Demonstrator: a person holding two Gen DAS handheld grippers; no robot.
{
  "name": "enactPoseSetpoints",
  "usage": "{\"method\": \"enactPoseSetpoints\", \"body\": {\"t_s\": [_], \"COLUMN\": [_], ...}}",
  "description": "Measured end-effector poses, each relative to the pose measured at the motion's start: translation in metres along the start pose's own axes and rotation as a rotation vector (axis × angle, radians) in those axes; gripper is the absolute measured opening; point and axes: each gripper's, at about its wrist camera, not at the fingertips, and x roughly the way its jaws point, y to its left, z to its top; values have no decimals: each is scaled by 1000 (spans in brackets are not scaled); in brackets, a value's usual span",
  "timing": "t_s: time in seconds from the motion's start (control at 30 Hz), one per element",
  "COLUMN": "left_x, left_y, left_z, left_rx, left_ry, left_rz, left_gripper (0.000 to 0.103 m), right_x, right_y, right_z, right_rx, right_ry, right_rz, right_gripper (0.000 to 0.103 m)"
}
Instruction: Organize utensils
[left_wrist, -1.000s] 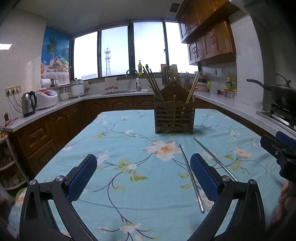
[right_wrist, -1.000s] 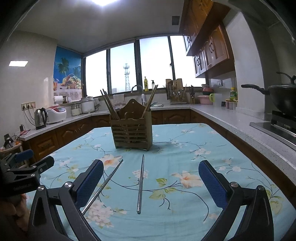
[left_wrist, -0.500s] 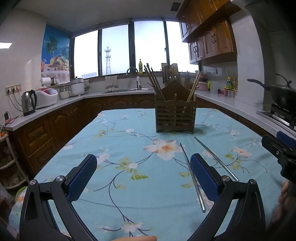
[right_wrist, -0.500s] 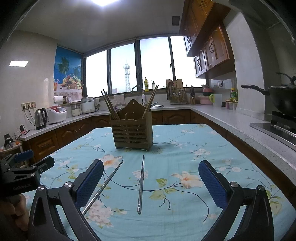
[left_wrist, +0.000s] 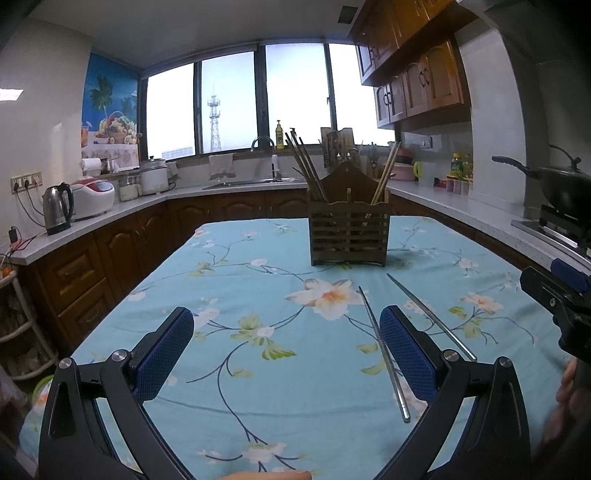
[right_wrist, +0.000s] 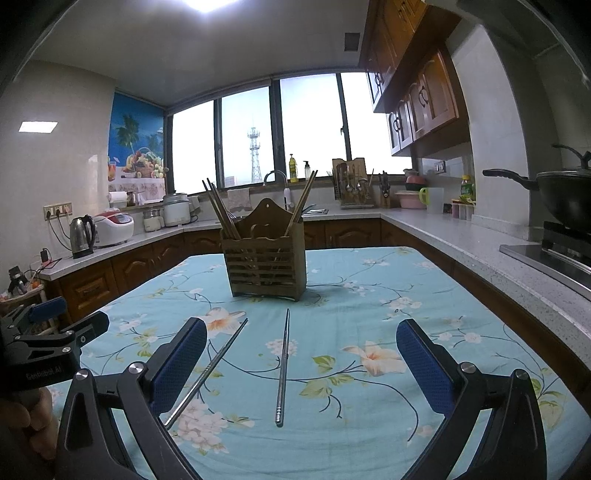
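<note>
Two metal chopsticks lie loose on the floral tablecloth. One chopstick (left_wrist: 384, 352) (right_wrist: 207, 371) runs beside the left gripper's right finger; the other chopstick (left_wrist: 430, 317) (right_wrist: 283, 365) lies further right. A wooden slatted utensil holder (left_wrist: 349, 236) (right_wrist: 266, 266) stands upright beyond them, with wooden chopsticks sticking out of both ends. My left gripper (left_wrist: 286, 349) is open and holds nothing, hovering low over the table's near side. My right gripper (right_wrist: 301, 365) is open too, with both metal chopsticks between and below its fingers.
The table (left_wrist: 229, 280) is covered in a light blue flowered cloth. Counters with a kettle (left_wrist: 57, 208) and rice cookers run along the left, a sink at the back, a black wok (right_wrist: 565, 192) on the stove at right. A person's hand holds each gripper.
Both views have shifted only slightly; the holder and chopsticks sit a little lower in the left wrist view. Nothing was gripped or moved.
</note>
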Motion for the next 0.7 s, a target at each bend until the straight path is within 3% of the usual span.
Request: {"method": "enactPoseSetpoints", "body": {"t_s": [0.7], "left_x": [-3], "left_y": [-5], "left_z": [4], "left_rx": [20], "left_ry": [-14], "left_rz": [17], "left_gripper": [103], "right_x": [-5], "right_y": [4], "right_z": [0], "right_rx": [0], "right_ry": [-11], "right_rz": [1], "right_gripper": [103]}}
